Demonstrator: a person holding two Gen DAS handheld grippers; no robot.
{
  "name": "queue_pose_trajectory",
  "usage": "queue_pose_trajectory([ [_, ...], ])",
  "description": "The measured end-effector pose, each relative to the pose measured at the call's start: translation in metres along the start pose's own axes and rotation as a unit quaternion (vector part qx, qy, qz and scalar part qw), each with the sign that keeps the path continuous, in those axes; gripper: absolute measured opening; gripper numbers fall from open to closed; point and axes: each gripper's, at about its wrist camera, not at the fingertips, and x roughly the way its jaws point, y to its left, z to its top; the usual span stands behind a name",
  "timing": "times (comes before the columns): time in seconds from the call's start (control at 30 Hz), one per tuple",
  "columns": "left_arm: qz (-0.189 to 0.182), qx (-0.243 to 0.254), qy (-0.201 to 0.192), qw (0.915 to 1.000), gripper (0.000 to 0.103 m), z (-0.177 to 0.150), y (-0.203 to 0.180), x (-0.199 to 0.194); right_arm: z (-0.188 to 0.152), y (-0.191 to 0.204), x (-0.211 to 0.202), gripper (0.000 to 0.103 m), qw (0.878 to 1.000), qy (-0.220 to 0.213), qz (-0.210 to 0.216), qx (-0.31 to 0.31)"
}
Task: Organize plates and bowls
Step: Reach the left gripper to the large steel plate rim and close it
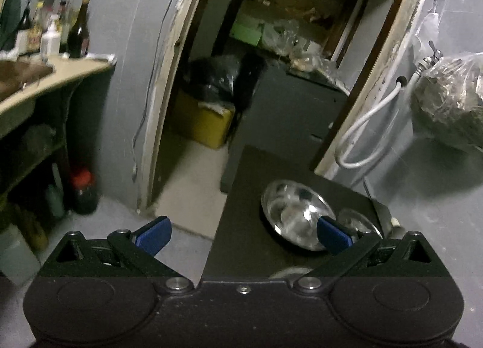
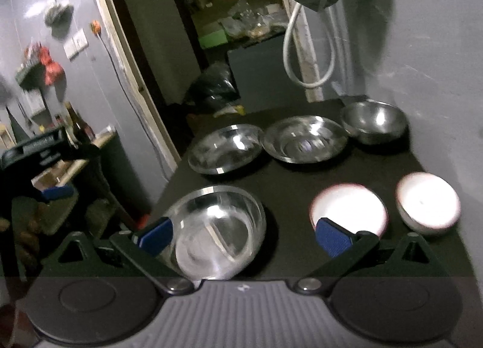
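Note:
In the right wrist view a black table [image 2: 289, 176] carries two shallow steel plates [image 2: 225, 148] [image 2: 305, 138] and a deep steel bowl [image 2: 374, 121] along the back. Nearer stand a steel bowl [image 2: 217, 227] and two white bowls [image 2: 350, 212] [image 2: 428, 201]. My right gripper [image 2: 244, 234] is open above the near edge, its left pad by the steel bowl's rim, its right pad before a white bowl. My left gripper [image 1: 244, 234] is open over the table's left edge [image 1: 250, 197], with a steel plate [image 1: 297, 215] behind its right pad. It also shows as the left gripper [image 2: 45, 167] beside the table.
A doorway [image 1: 241, 76] behind the table opens onto a cluttered storeroom with a yellow box [image 1: 202, 121] and black bags. A counter with bottles [image 1: 60, 31] stands at the left. A white hose [image 1: 365, 124] and a hanging plastic bag [image 1: 452, 97] are on the grey wall to the right.

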Motion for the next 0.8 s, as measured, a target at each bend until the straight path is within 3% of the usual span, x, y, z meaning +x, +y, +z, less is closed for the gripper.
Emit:
queue_pose_trajectory([
  [0.27, -0.012, 0.05, 0.042, 0.9978, 0.102, 0.027, -0.028, 0.051, 0.036, -0.01, 0.051, 0.103, 0.999, -0.017, 0.033, 0.024],
  [0.8, -0.036, 0.132, 0.115, 0.9839, 0.102, 0.056, -0.036, 0.187, 0.065, -0.009, 0.15, 0.103, 0.996, 0.036, 0.023, 0.077],
])
